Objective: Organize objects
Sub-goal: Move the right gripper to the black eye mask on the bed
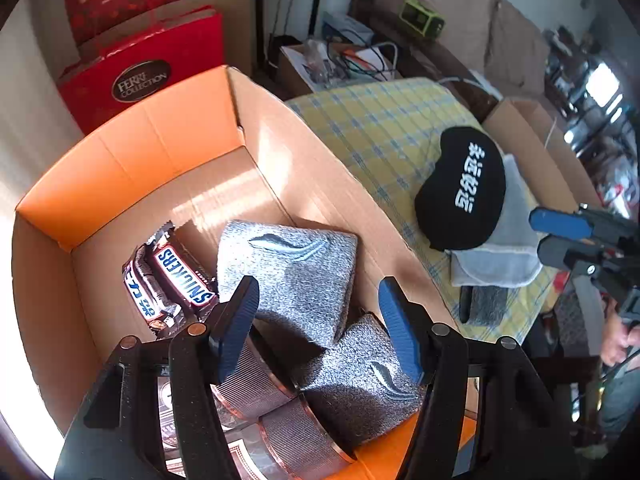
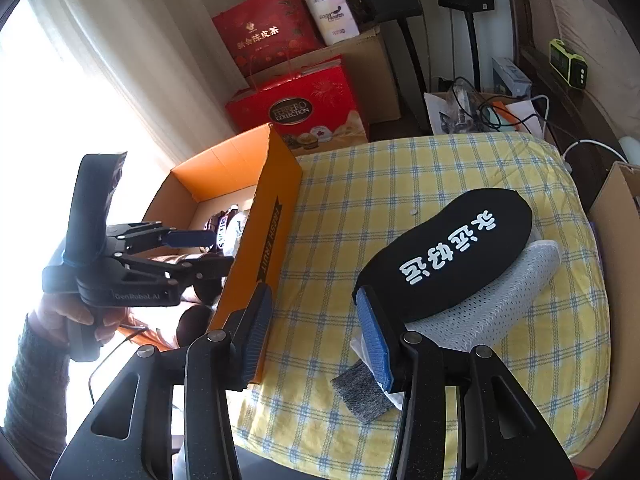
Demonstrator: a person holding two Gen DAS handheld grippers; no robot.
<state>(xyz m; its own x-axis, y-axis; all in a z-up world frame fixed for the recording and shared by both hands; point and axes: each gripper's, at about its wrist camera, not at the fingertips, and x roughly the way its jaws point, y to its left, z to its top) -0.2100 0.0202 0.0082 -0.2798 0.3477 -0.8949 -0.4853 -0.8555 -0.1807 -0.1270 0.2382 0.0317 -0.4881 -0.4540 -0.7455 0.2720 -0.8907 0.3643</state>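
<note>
Clutter remains on the checked cloth (image 2: pixel 400 184): the black insole (image 2: pixel 444 256) lies just ahead-right of the right gripper (image 2: pixel 316 336), long axis running up-right; jaws wide, empty. The left gripper (image 1: pixel 320 320), also open and empty, hovers over the orange box (image 1: pixel 120 160).

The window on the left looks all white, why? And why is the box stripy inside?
Right wrist view: sunlight overexposes the window, washing out detail. Left wrist view: that sunlight falls in bright bands across the cardboard box floor; straight edges bow from the fisheye lens.
</note>
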